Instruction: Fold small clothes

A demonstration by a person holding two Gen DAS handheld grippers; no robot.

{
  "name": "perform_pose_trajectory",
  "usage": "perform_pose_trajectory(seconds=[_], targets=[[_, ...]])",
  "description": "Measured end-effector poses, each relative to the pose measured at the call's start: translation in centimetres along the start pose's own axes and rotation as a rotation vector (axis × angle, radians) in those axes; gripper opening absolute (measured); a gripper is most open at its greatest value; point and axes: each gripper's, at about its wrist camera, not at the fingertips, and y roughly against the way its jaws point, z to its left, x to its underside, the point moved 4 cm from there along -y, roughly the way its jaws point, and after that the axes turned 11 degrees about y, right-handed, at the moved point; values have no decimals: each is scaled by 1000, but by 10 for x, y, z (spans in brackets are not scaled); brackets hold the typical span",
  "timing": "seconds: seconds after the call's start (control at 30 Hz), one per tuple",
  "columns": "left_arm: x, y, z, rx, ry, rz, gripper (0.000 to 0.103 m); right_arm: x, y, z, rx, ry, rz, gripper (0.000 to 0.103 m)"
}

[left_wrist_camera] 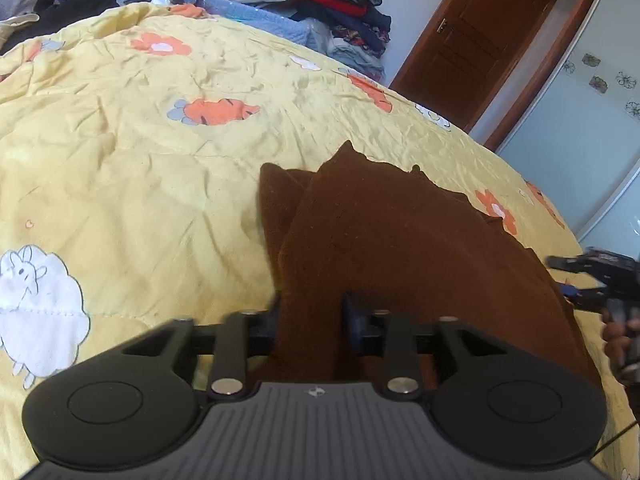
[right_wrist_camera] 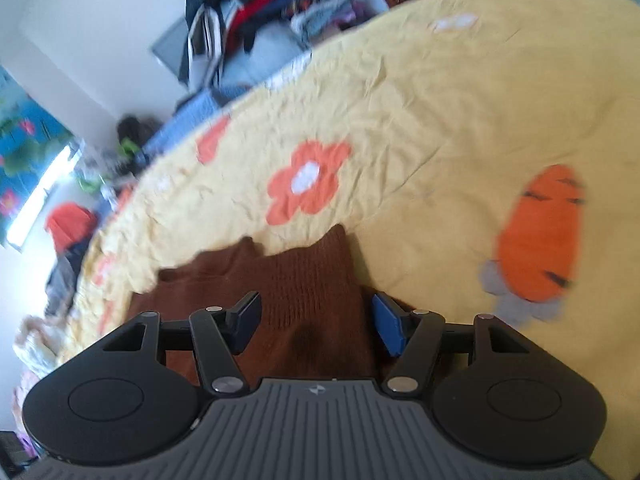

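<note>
Left wrist view: the left gripper sits at 6 o'clock, and its two fingers press from either side on a bunched fold of the brown cloth. The fold rises between them and spreads away toward 1 o'clock, where its ragged edge lies on the yellow quilt. The jaws are clamped on that fold. The rest of the cloth drapes down to 4 o'clock, toward the right gripper, which pokes in at the frame's edge at 3 o'clock with a hand just below it; from here I cannot tell how its jaws stand. The quilt carries orange flowers, carrots and a white sheep at 8 o'clock. A pile of clothes is stacked at 12 o'clock and a wooden door stands at 1 o'clock.

Right wrist view: the picture is blurred. The right gripper sits at 6 o'clock with its fingers apart. The brown cloth lies between them and reaches up toward 12 o'clock, ending on the yellow quilt. The blue pad of the right-side finger stands clear of the cloth's edge; the left-side finger lies over the fabric, so the jaws are not pressing on it. An orange flower lies just beyond the cloth at 12 o'clock, a carrot at 3 o'clock.
</note>
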Motion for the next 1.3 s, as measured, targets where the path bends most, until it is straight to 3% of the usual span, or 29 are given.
perform_pose_trajectory(seconds=[0.07, 0.13, 0.17, 0.23, 0.27, 0.3, 0.33, 0.37, 0.4, 0.43, 0.47, 0.6, 0.67, 0.73, 0.8, 0.83, 0.9, 0.93, 1.03, 1.13, 1.23, 1.3], targets=[[-3, 12, 0, 8, -18, -45, 8, -2, -8, 11, -20, 61, 26, 16], [0, 20, -1, -15, -53, -61, 8, -7, 1, 18, -34, 84, -38, 15], [6, 16, 2, -34, -54, -33, 8, -7, 2, 14, -29, 72, -49, 15], [17, 13, 2, -53, -99, -62, 9, 1, -9, 0, -2, 34, -5, 14], [19, 18, -3, -61, -132, -72, 12, 5, -5, -2, -23, 16, -28, 15], [17, 23, -8, -49, -136, -75, 18, 8, 1, -3, -43, -4, -39, 27], [13, 29, -11, -42, -129, -77, 24, 10, 11, -2, -44, -21, -55, 32], [8, 36, -14, -40, -122, -96, 36, 10, 22, 1, -40, -28, -80, 48], [1, 46, -18, -26, -109, -146, 54, 12, 39, 5, -39, -24, -133, 56], [-7, 55, -24, 2, -99, -208, 65, 11, 52, 11, -44, -11, -184, 57], [-15, 60, -35, 32, -107, -262, 83, 10, 62, 18, -56, 7, -215, 59], [-39, 21, -91, 96, -236, -283, 85, 3, 51, 49, -44, 71, -226, 70], [-46, -24, -107, 91, -238, -209, 84, 2, 27, 59, -5, 85, -207, 70], [-50, -69, -113, 41, -220, -119, 84, 5, 1, 61, 27, 83, -165, 70], [-48, -104, -102, -68, -209, -61, 82, 18, -19, 55, 98, 120, -133, 70], [-46, -112, -94, -106, -225, -68, 82, 26, -17, 57, 96, 198, -179, 71], [-35, -112, -89, -105, -357, -114, 82, 43, -12, 60, 128, 357, -190, 70], [-34, -111, -88, -99, -364, -112, 82, 48, -8, 61, 148, 390, -185, 70], [-36, -116, -89, -111, -359, -120, 84, 48, -5, 55, 127, 371, -194, 70], [-35, -118, -96, -141, -383, -125, 85, 45, -11, 61, 129, 403, -179, 82], [-34, -94, -91, -137, -337, -170, 86, 49, -9, 76, 198, 464, -155, 84], [-29, -55, -79, -84, -258, -209, 86, 55, 12, 85, 228, 418, -165, 94]])
